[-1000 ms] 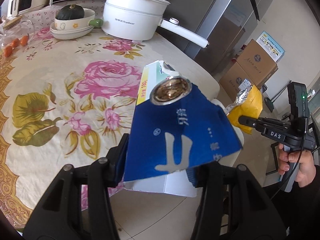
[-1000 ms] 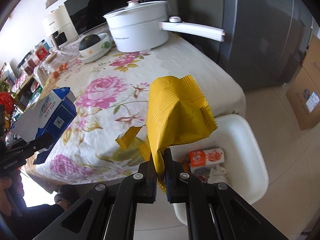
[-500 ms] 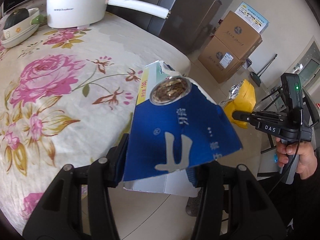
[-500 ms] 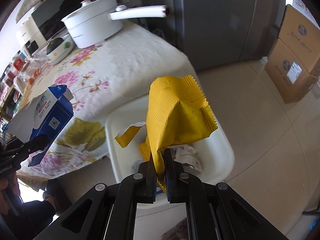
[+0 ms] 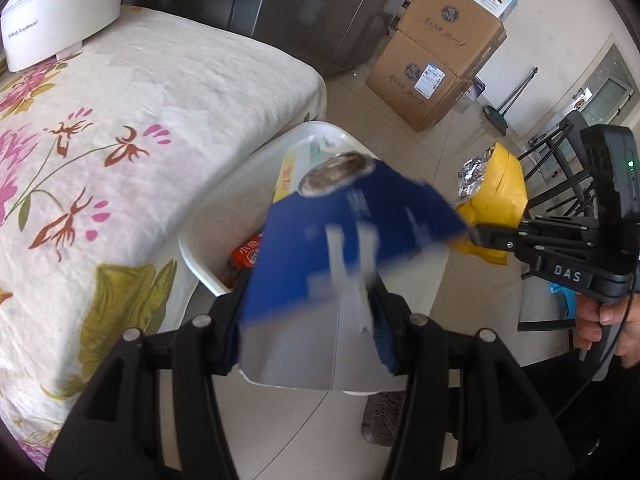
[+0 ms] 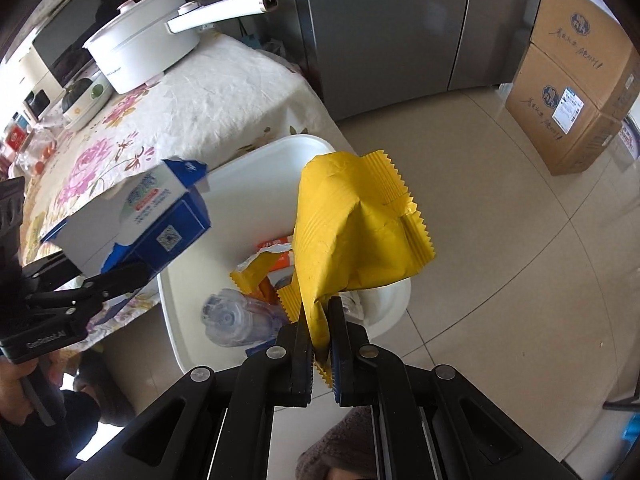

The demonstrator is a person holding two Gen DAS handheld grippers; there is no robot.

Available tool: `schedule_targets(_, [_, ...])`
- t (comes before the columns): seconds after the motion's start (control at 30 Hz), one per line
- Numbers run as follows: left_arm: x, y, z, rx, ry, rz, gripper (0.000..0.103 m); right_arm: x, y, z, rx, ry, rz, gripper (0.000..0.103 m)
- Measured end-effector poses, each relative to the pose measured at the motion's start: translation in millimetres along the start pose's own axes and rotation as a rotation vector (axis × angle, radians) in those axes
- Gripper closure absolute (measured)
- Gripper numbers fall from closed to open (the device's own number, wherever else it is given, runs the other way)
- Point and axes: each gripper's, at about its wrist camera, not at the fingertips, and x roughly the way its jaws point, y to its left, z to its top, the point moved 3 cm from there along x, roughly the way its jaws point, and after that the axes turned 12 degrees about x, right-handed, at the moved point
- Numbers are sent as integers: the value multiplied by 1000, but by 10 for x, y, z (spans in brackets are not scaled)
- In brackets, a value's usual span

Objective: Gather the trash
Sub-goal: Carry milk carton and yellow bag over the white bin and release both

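A blue and white carton (image 5: 340, 248) sits between the jaws of my left gripper (image 5: 310, 316), which are opening. The carton is blurred and tilting loose above the white bin (image 5: 192, 248). The right wrist view shows the same carton (image 6: 132, 216) over the bin's rim (image 6: 168, 304), resting on the left gripper (image 6: 100, 280). My right gripper (image 6: 320, 320) is shut on the bottom edge of a yellow wrapper (image 6: 352, 232) that hangs over the bin. From the left, that wrapper (image 5: 496, 200) shows its foil mouth. A clear bottle (image 6: 232, 316) and a red packet (image 5: 248, 256) lie in the bin.
The table with a floral cloth (image 5: 100, 140) stands left of the bin and carries a white pot (image 6: 140, 52). A grey fridge (image 6: 380, 28) is behind. Stacked cardboard boxes (image 5: 436, 60) stand on the tiled floor at the right. A person's hand (image 5: 600, 320) holds the right gripper.
Both grippers moved off the table to above the white bin. The carton has tilted and blurred between the left jaws. The yellow wrapper stays clamped in the right gripper.
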Motion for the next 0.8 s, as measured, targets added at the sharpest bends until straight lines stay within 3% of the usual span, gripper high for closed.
schedule_targets(0.07, [2,18,14,-4,-9,2,43,5,-7,11,-1,2,-1,96])
schedule_targets(0.2, [-15,62,46,-37,-18,19,19,13,-17,24,1,2,-1,96])
schedule_targets(0.27, [-54,85,36,-33,-16,29,17,16,-23,28,0,3,0,96])
schedule_targets(0.37, [-96,143,0,-33,8,61,5,26,-17,35,1,5,-1,96])
schedule_targets(0.8, [-494,346,-274,-52,20,174,1,69,254,76,-24,11,-3,94])
